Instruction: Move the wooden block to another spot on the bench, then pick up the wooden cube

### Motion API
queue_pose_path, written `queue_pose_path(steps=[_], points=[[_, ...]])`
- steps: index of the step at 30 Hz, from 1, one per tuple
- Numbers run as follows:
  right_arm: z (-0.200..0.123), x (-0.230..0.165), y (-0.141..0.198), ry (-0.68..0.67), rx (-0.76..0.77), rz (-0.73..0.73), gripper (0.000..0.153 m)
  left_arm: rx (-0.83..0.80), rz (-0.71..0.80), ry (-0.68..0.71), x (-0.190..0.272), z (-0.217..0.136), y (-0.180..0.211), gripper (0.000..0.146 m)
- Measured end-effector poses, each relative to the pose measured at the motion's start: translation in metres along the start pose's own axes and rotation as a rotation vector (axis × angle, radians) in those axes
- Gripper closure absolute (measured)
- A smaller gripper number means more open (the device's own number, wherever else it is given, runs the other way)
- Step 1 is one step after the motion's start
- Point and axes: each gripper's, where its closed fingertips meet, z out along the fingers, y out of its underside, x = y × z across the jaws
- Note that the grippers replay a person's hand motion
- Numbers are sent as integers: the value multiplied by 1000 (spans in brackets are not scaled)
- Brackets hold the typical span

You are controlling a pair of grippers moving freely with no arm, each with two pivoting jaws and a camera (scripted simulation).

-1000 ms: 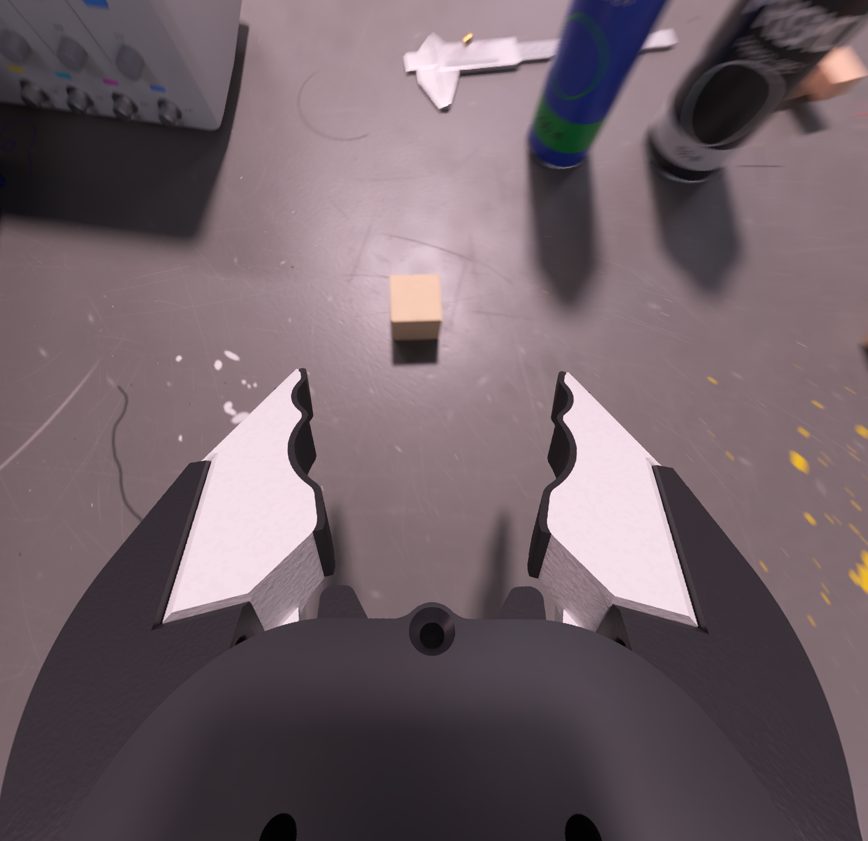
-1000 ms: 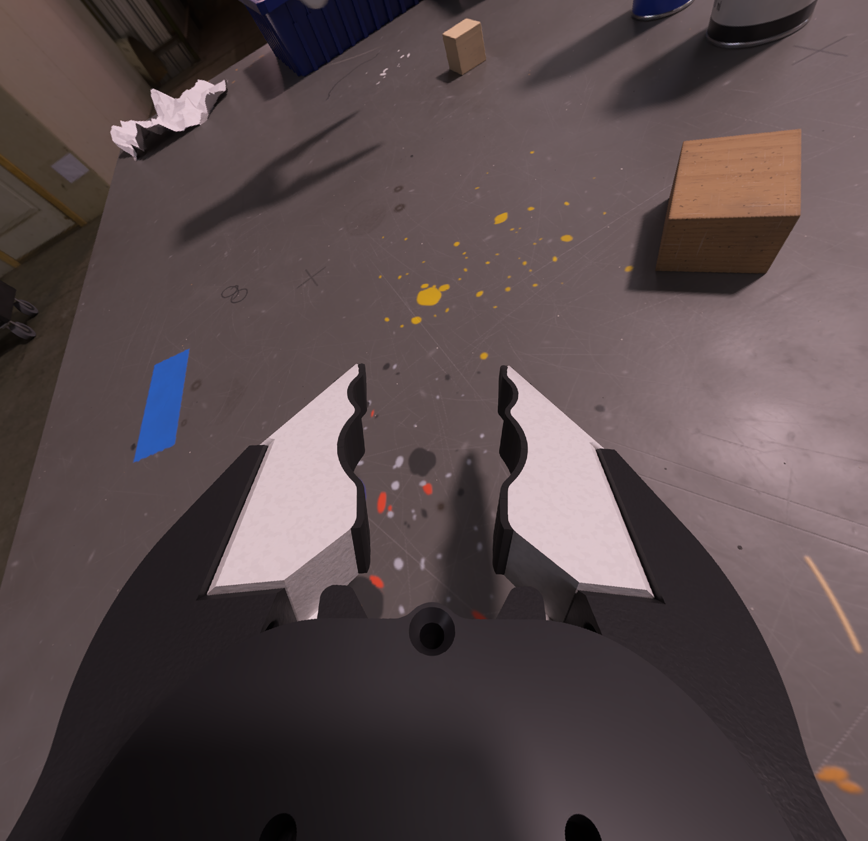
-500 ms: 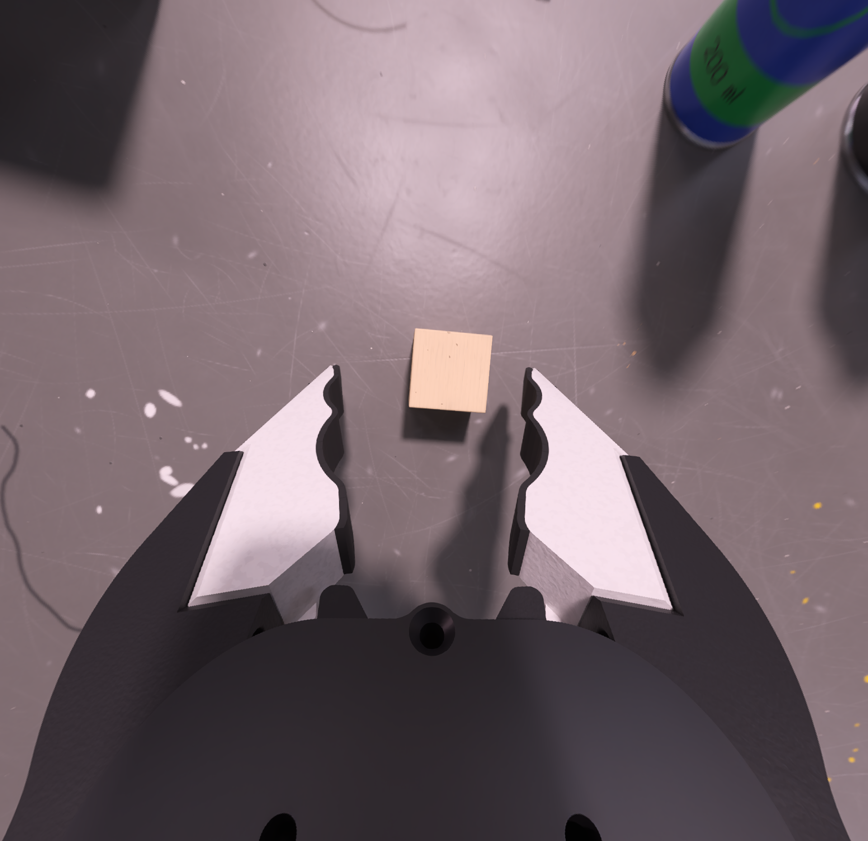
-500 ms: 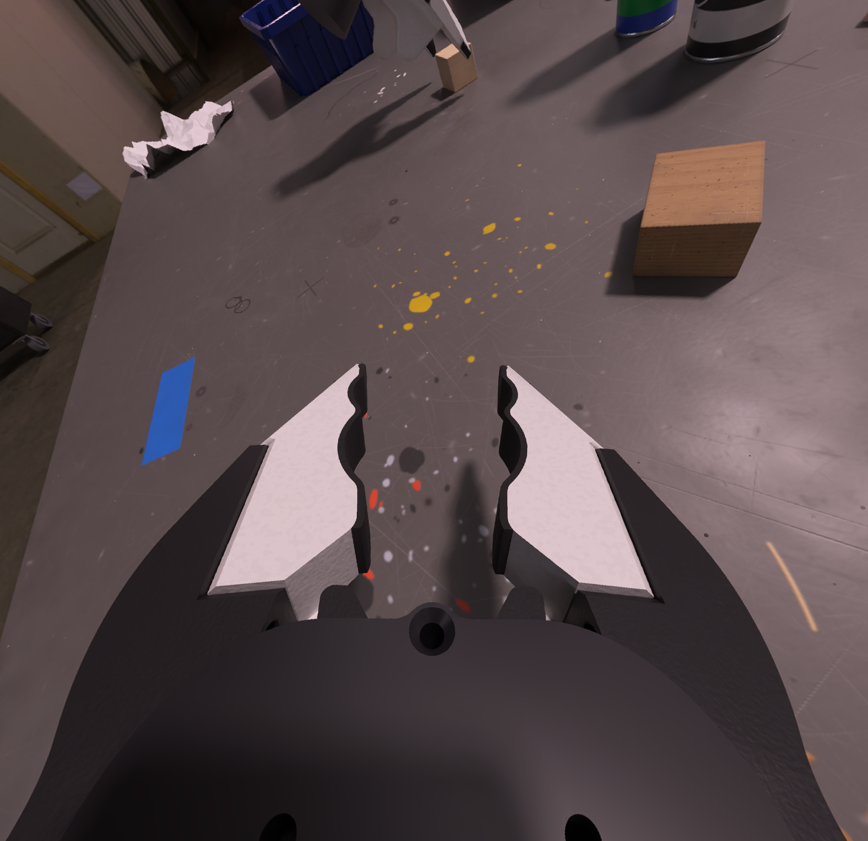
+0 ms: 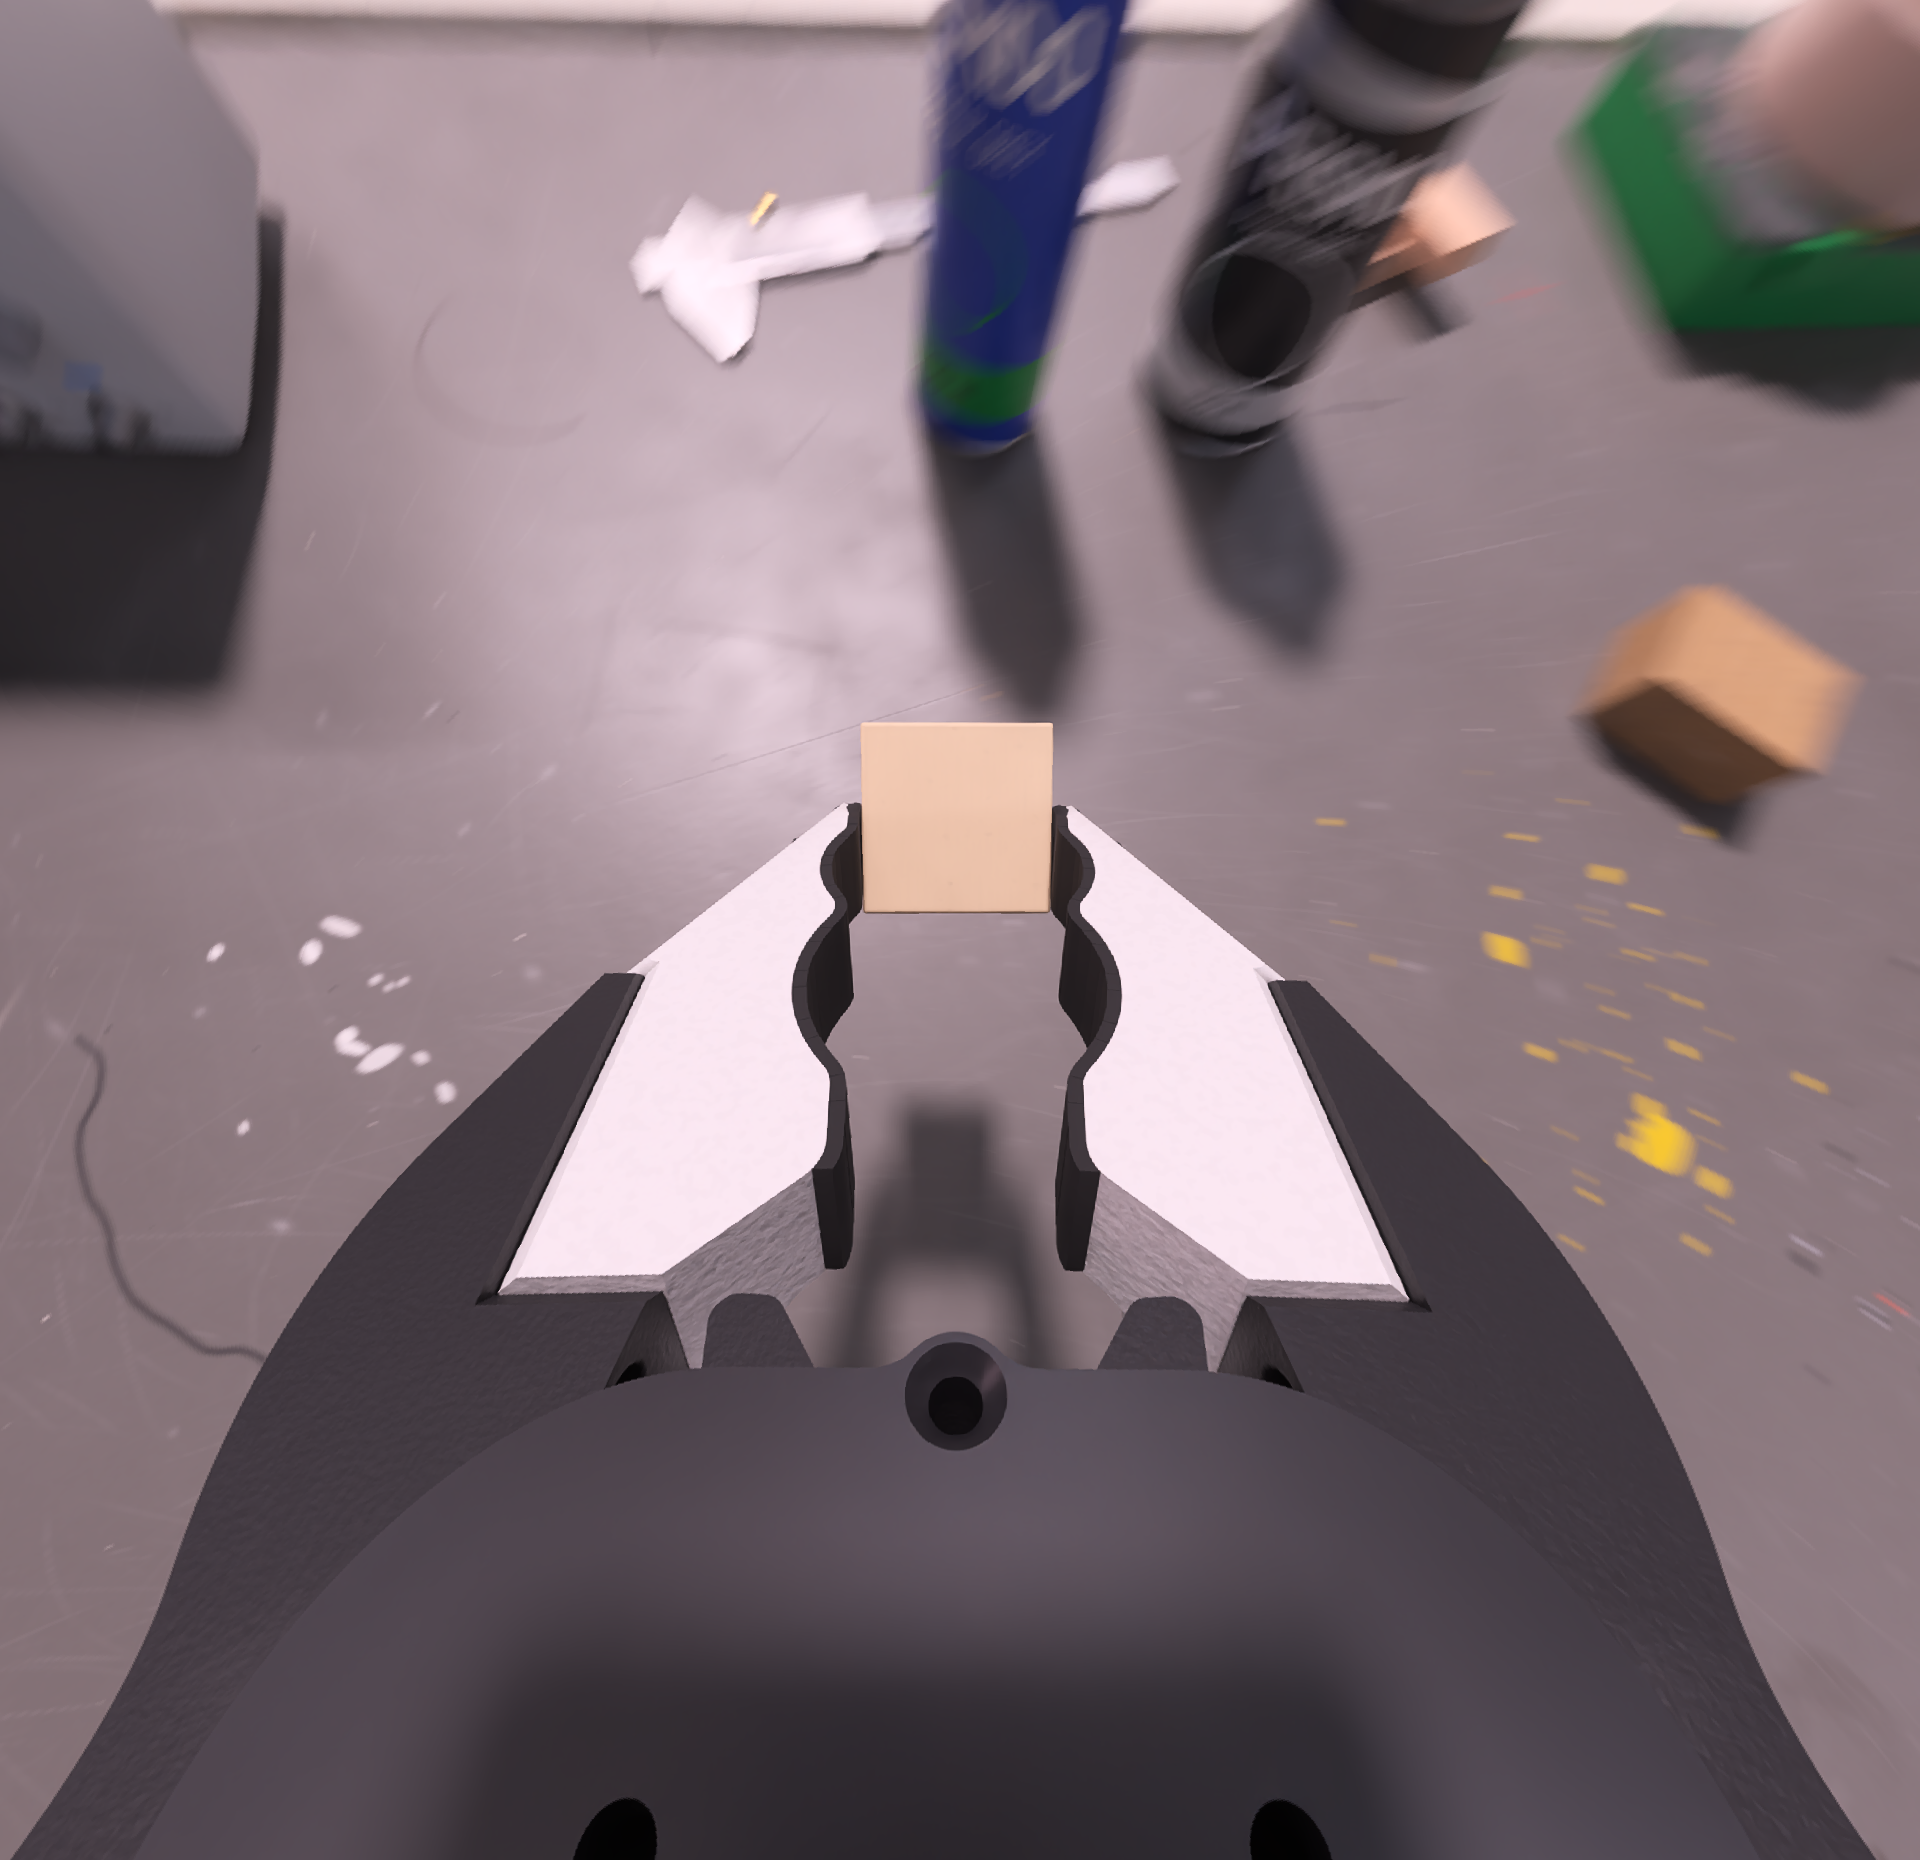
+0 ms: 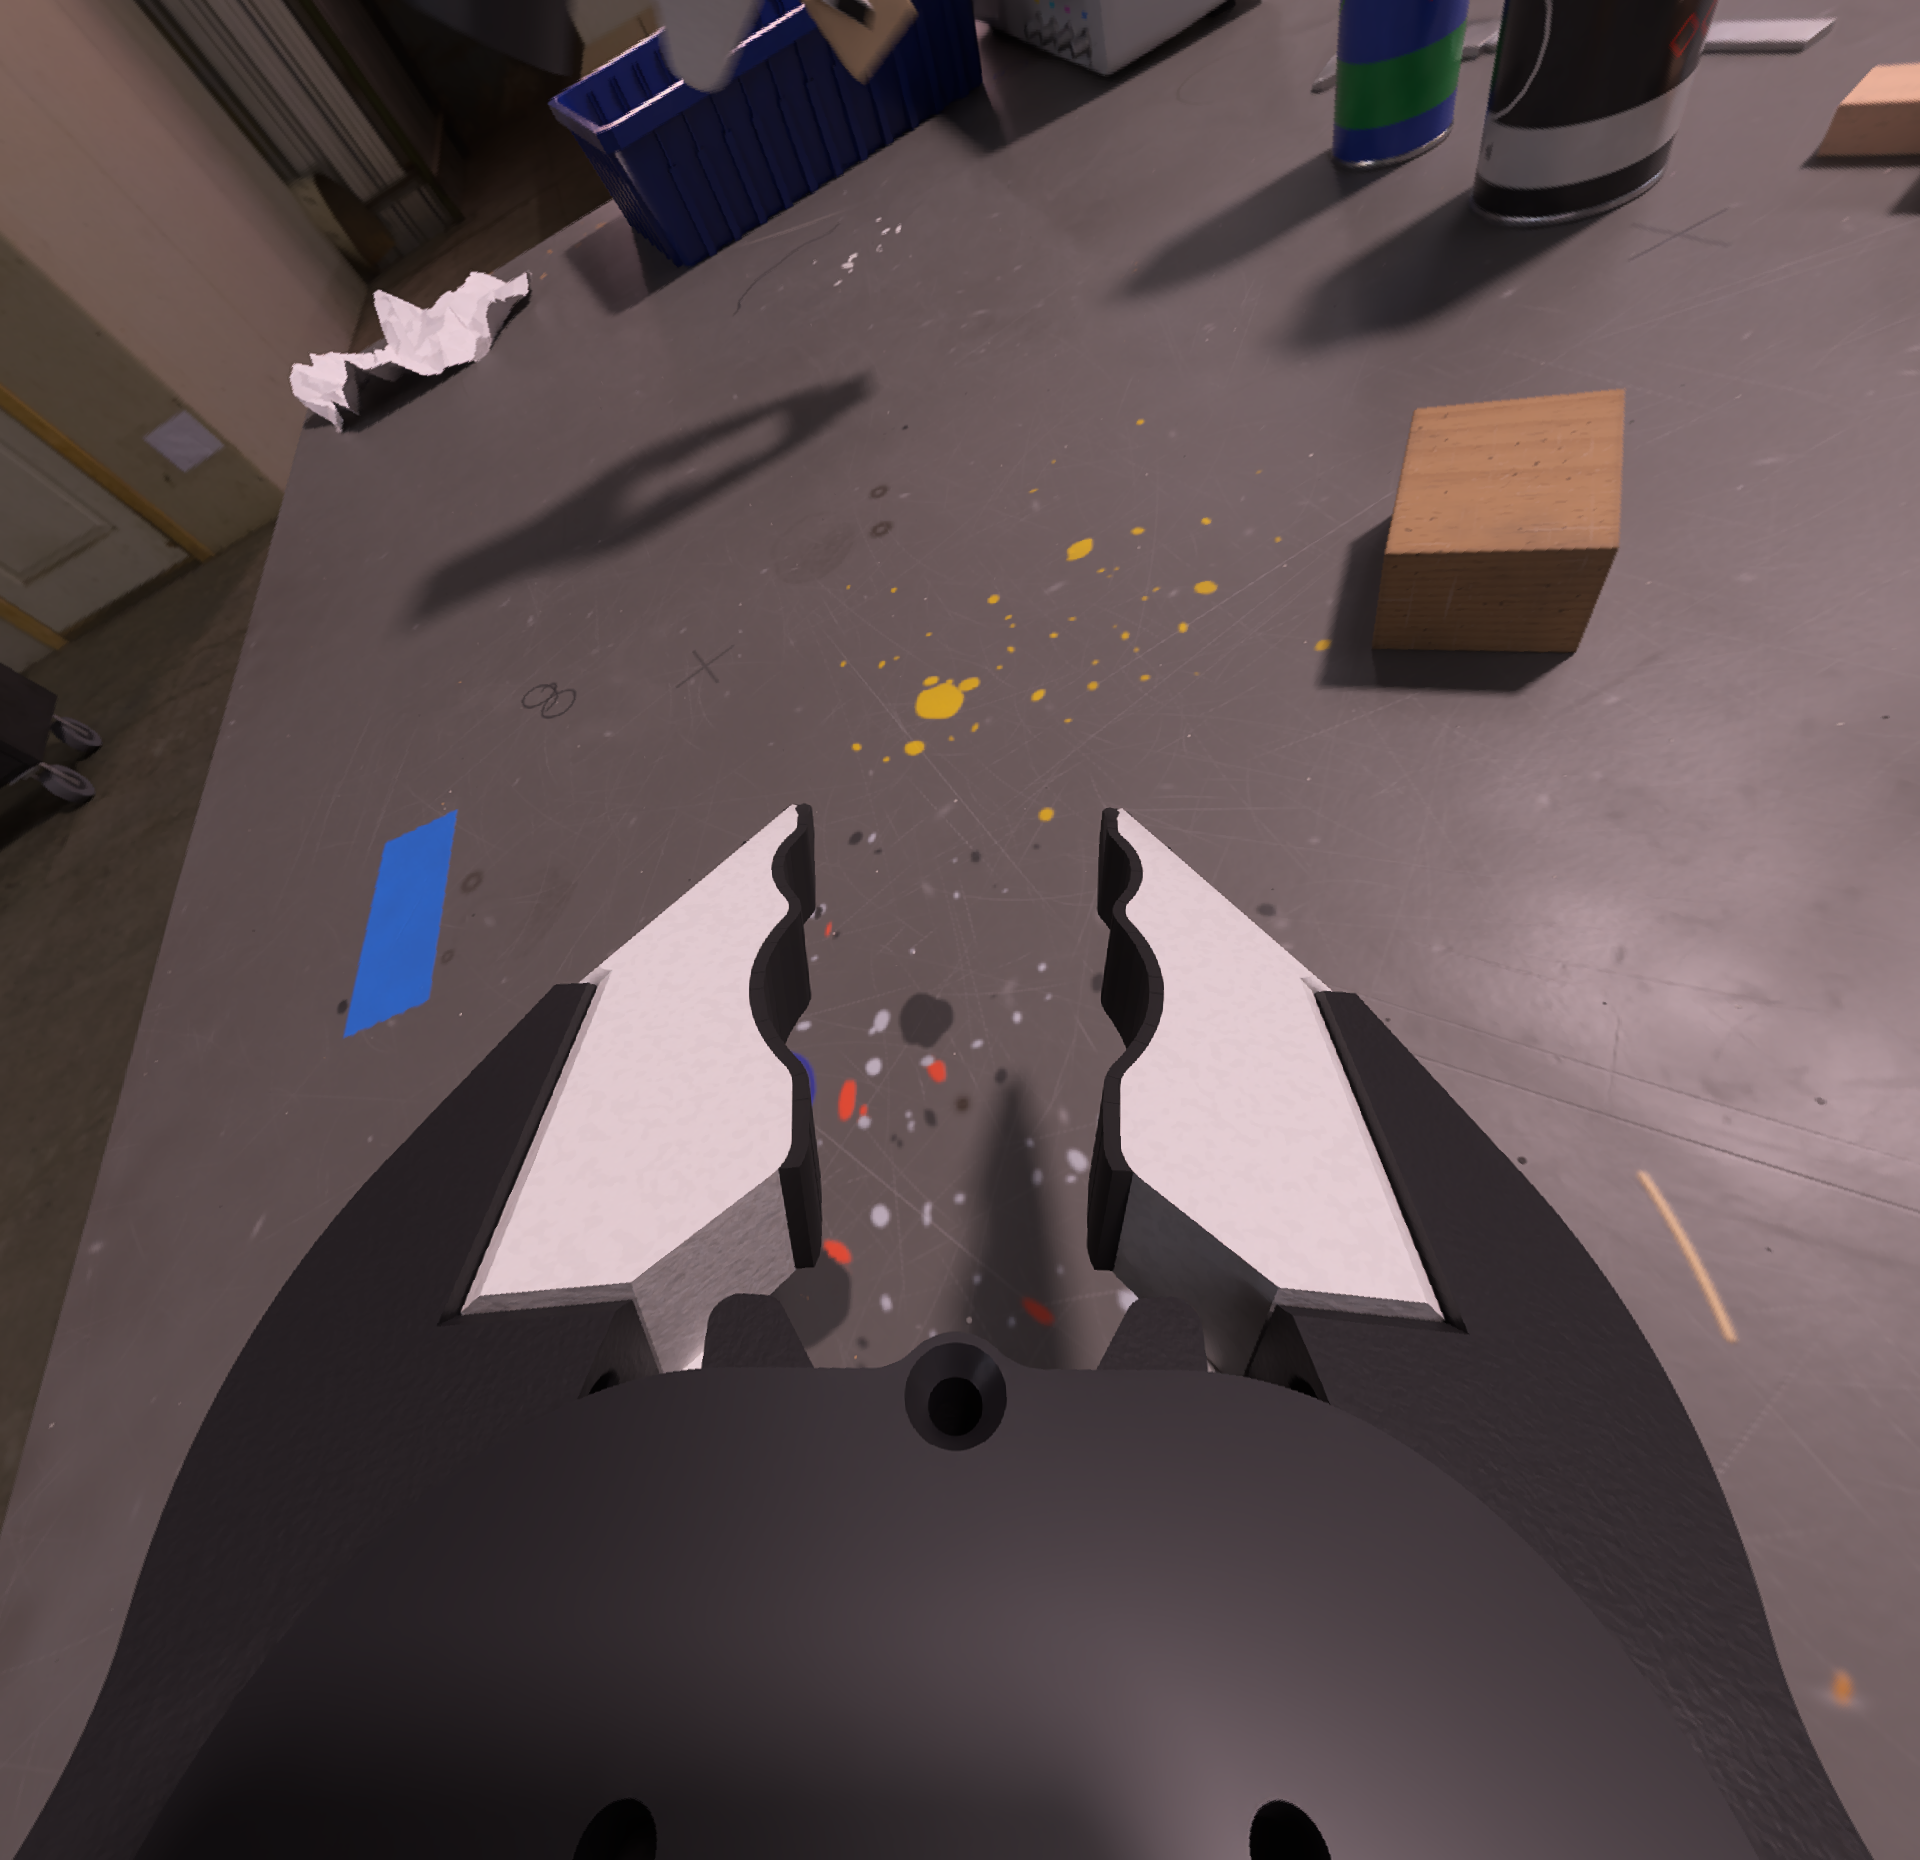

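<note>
In the left wrist view, a grey box-shaped device [image 5: 114, 252] sits at the far left of the counter [image 5: 520, 615], with a flat metal measuring tool [image 5: 790, 241] lying beyond the middle. At centre the left tool [image 5: 957, 823] has its two fingers drawn in against the sides of the wooden cube [image 5: 957, 818], pinching it at the very tips. The cube is pale tan, smooth, with sharp edges and a plain unmarked face; its shadow falls on the counter below, apart from it, so it hangs clear of the surface. Further right stand a blue can with a green band [image 5: 1013, 179] and a black can [image 5: 1320, 179], both carrying printing that is too blurred to make out. At the right edge lies the wooden block [image 5: 1725, 704], darker brown, larger than the cube, resting on the counter near yellow paint flecks [image 5: 1652, 1145].

In the right wrist view, a strip of blue tape [image 6: 403, 922] lies at the left, crumpled white paper [image 6: 416, 340] and a blue bin [image 6: 769, 137] farther back. The right tool [image 6: 954, 823] hovers over the counter with its fingers spread apart and nothing between them. The block [image 6: 1507, 517] shows fine grain lines and sits to the right.
</note>
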Motion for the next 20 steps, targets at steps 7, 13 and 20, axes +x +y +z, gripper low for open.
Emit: queue_pose_path(steps=[7,13,20], points=[[-11,4,-2,45,15,-25,98,-44,277,268,174,-37,50,110],[-14,3,0,53,13,-29,98,-299,452,230,226,56,96,110],[-22,-1,6,49,13,-26,98,-412,501,249,246,94,103,110]])
